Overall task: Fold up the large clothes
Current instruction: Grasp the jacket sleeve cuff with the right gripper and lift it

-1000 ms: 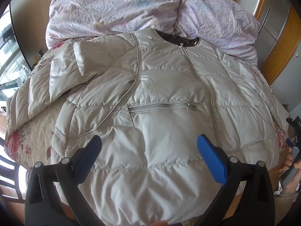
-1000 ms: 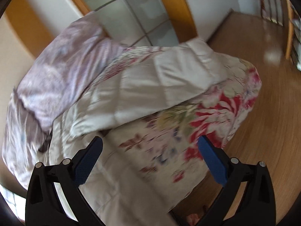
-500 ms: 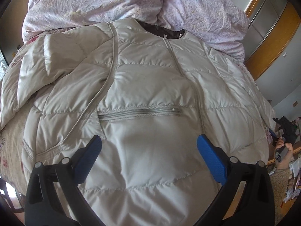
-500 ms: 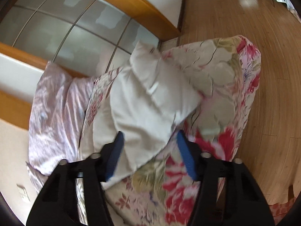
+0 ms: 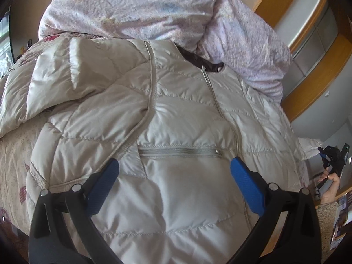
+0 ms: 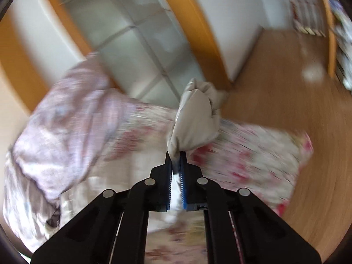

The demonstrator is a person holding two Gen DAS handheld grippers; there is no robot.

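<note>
A beige quilted puffer jacket lies front up on the bed, zipped, collar toward the pillows, its left sleeve folded across the chest. My left gripper is open and hovers above the jacket's lower front near the pocket zipper. My right gripper is shut on the end of the jacket's right sleeve and holds it lifted above the bed. The right gripper also shows in the left wrist view at the bed's right edge, held by a hand.
A floral bedspread covers the bed. Lilac pillows lie at the head, behind the collar. A wooden-framed glass wardrobe stands beside the bed. A wooden floor lies to the right.
My right gripper closed on the end of the right sleeve and lifted it off the bed. My left gripper moved in closer over the jacket's front and stayed open.
</note>
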